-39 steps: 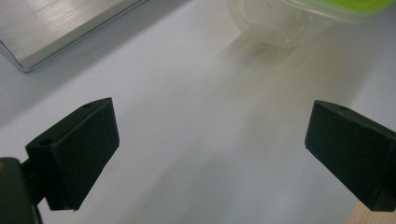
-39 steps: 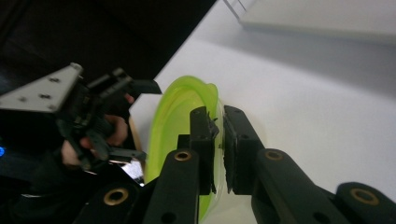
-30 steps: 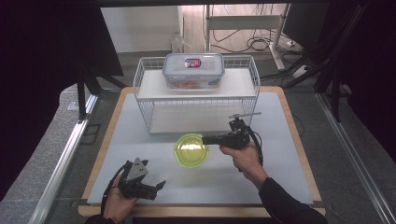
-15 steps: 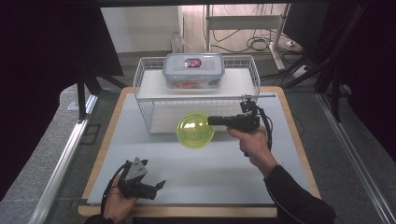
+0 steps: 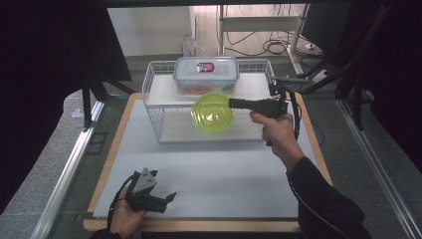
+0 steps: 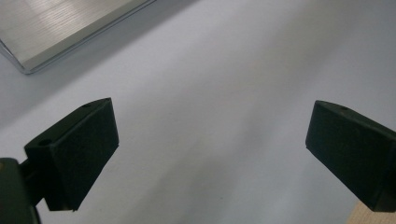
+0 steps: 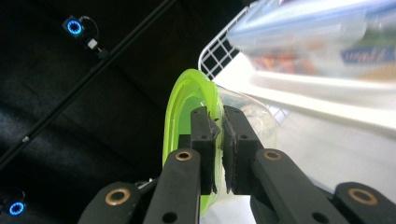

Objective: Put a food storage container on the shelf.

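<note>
Bench (image 5: 209, 179) with a pale grey mat in a wooden border, seen from the high view. White wire rack (image 5: 158, 119) stands at the far side of the mat, two shelves. Clear lidded food container (image 5: 206, 74) sits on the rack's top shelf, coloured label on the lid, reddish contents visible through the wall. Right gripper (image 5: 232, 103) held up in the air in front of the rack, jaws pointing toward the person's left; jaws nearly closed, pinching the rim of a lime-green bowl (image 5: 214, 112). Bowl hangs clear of the mat, tilted so its inside faces the camera, level with the gap between the two shelves. In the right gripper view the two black jaws press the green rim (image 7: 184, 107) between them, a clear part of the bowl showing behind the right jaw; food container blurred at upper right. Left gripper (image 5: 169, 198) low at the near left corner of the bench, resting in the person's hand (image 5: 124, 219). Left gripper view: jaws spread wide, nothing between them, bare grey mat below, a metal edge (image 6: 56, 28) at upper left.
</note>
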`<state>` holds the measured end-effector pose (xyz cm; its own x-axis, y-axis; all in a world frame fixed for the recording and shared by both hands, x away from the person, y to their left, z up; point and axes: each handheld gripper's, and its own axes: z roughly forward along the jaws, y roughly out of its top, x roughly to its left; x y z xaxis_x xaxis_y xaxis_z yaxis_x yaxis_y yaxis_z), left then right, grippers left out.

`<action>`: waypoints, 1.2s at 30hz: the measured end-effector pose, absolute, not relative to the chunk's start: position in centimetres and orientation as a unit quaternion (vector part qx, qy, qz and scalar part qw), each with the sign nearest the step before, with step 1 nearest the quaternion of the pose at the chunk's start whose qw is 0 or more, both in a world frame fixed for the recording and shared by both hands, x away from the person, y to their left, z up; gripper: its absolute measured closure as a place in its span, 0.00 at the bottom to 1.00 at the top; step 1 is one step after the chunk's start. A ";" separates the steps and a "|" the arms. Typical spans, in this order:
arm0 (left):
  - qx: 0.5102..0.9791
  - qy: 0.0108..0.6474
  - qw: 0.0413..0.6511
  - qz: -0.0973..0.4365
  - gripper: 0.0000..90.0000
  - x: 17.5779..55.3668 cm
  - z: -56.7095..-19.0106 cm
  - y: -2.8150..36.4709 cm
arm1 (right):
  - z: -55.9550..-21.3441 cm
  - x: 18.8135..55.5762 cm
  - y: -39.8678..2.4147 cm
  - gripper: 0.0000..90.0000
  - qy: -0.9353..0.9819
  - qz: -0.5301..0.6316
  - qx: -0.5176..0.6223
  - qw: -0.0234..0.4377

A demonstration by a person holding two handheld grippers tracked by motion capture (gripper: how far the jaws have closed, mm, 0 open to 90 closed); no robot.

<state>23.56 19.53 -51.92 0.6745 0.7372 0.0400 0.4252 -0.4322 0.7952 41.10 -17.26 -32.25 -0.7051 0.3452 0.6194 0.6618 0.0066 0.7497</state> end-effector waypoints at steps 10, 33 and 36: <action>0.825 0.353 0.398 0.192 0.03 23.6 -51.9 19.5 | -29.1 43.0 -17.6 0.94 -0.684 -0.617 -0.373 0.113; 0.829 0.349 0.397 0.184 0.03 23.6 -52.0 19.5 | -24.1 48.5 -16.2 0.93 -0.651 -0.629 -0.420 0.064; 0.829 0.348 0.397 0.183 0.03 23.6 -52.0 19.5 | -24.2 49.5 -15.8 0.93 -0.646 -0.628 -0.430 0.061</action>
